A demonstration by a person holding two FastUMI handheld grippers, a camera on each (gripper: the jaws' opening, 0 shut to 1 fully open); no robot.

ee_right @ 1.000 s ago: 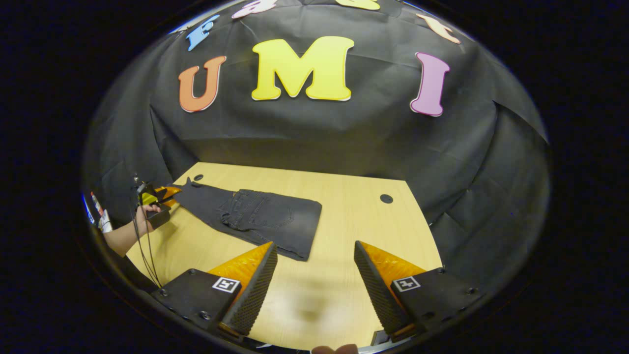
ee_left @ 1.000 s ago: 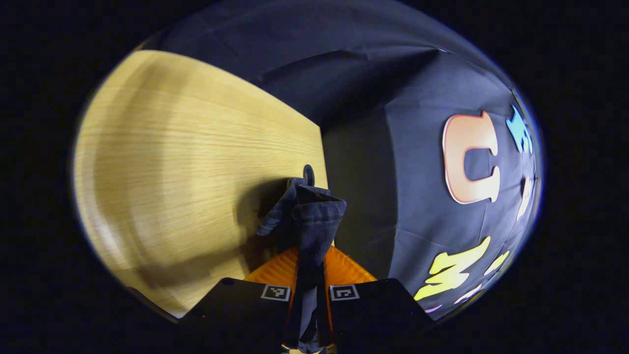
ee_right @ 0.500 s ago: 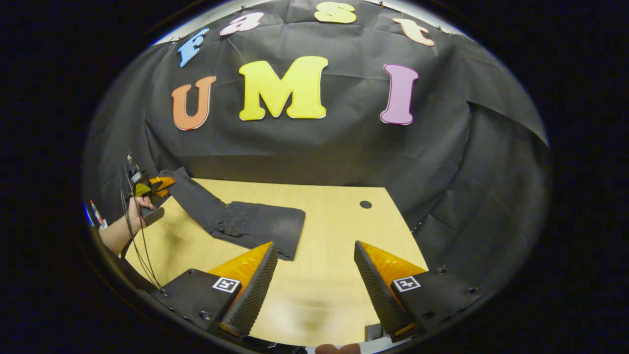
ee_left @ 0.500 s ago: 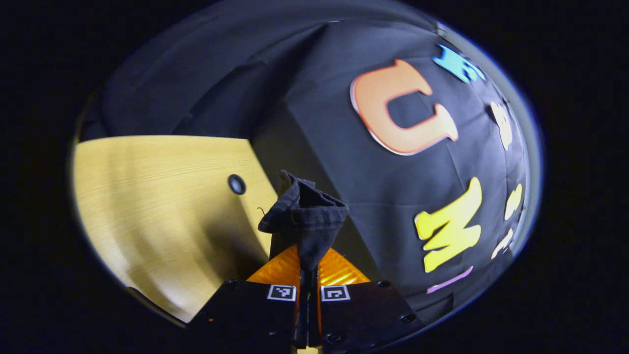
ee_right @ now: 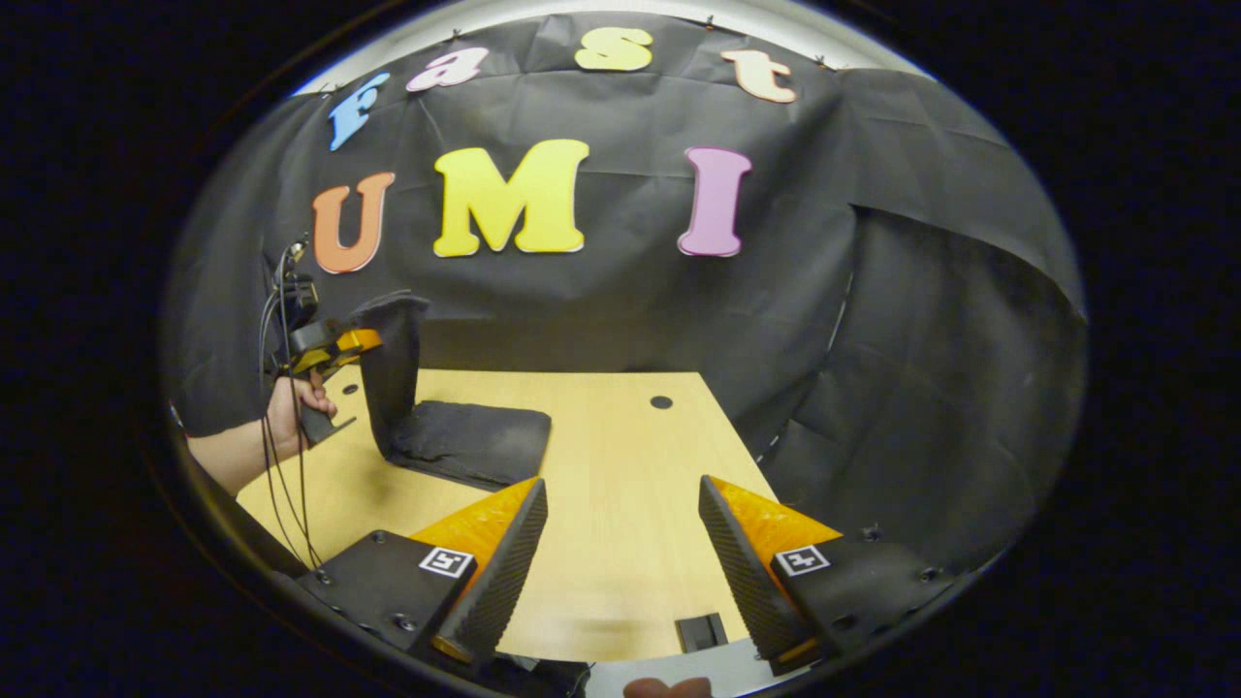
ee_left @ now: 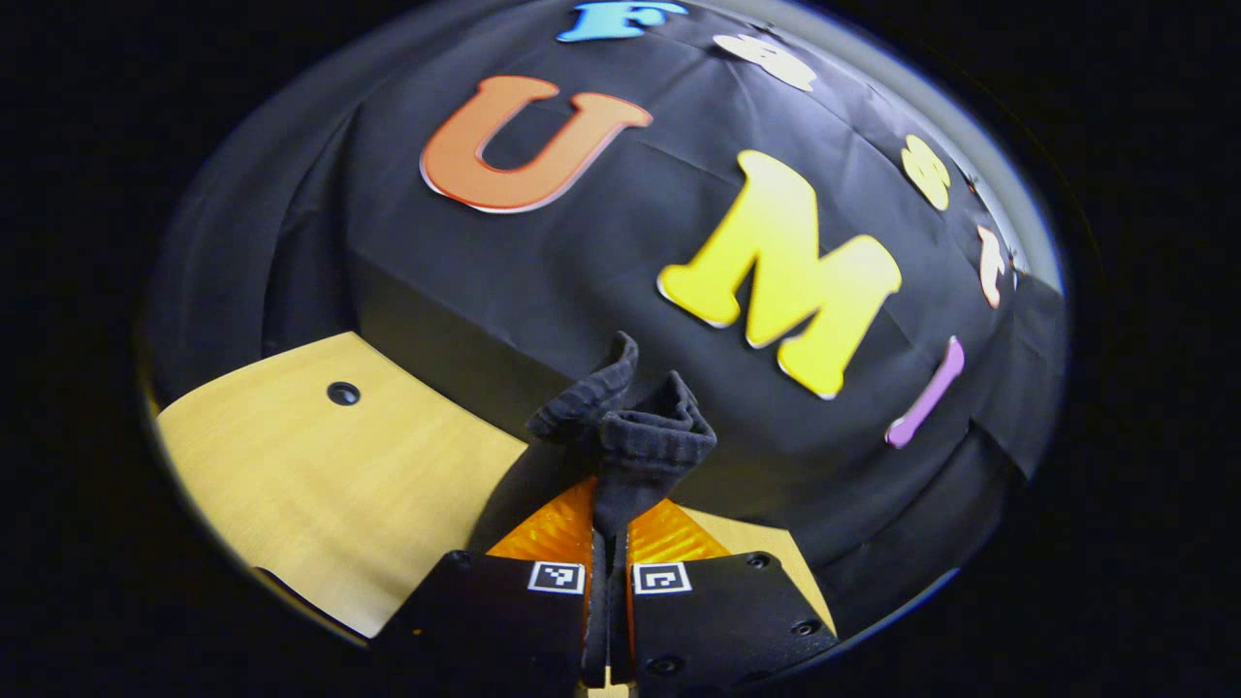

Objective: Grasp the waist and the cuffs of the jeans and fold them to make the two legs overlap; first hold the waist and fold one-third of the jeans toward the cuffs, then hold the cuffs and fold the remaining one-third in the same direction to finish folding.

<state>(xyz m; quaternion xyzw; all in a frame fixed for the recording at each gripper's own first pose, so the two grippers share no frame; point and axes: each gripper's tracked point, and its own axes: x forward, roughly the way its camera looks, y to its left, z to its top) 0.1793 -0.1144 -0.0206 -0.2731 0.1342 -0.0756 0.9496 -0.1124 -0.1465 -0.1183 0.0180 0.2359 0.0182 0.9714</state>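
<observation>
Left gripper (ee_left: pixel 609 543) clenched on the jeans cuffs (ee_left: pixel 630 427), lifted above the bench (ee_right: pixel 620 465); right gripper (ee_right: pixel 620 553) released, holding nothing.

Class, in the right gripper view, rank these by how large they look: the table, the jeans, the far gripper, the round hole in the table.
1. table
2. jeans
3. left gripper, small because far off
4. hole

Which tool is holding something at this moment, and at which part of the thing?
The left tool grips the jeans at the cuffs, lifted above the table. The right tool holds nothing.
</observation>
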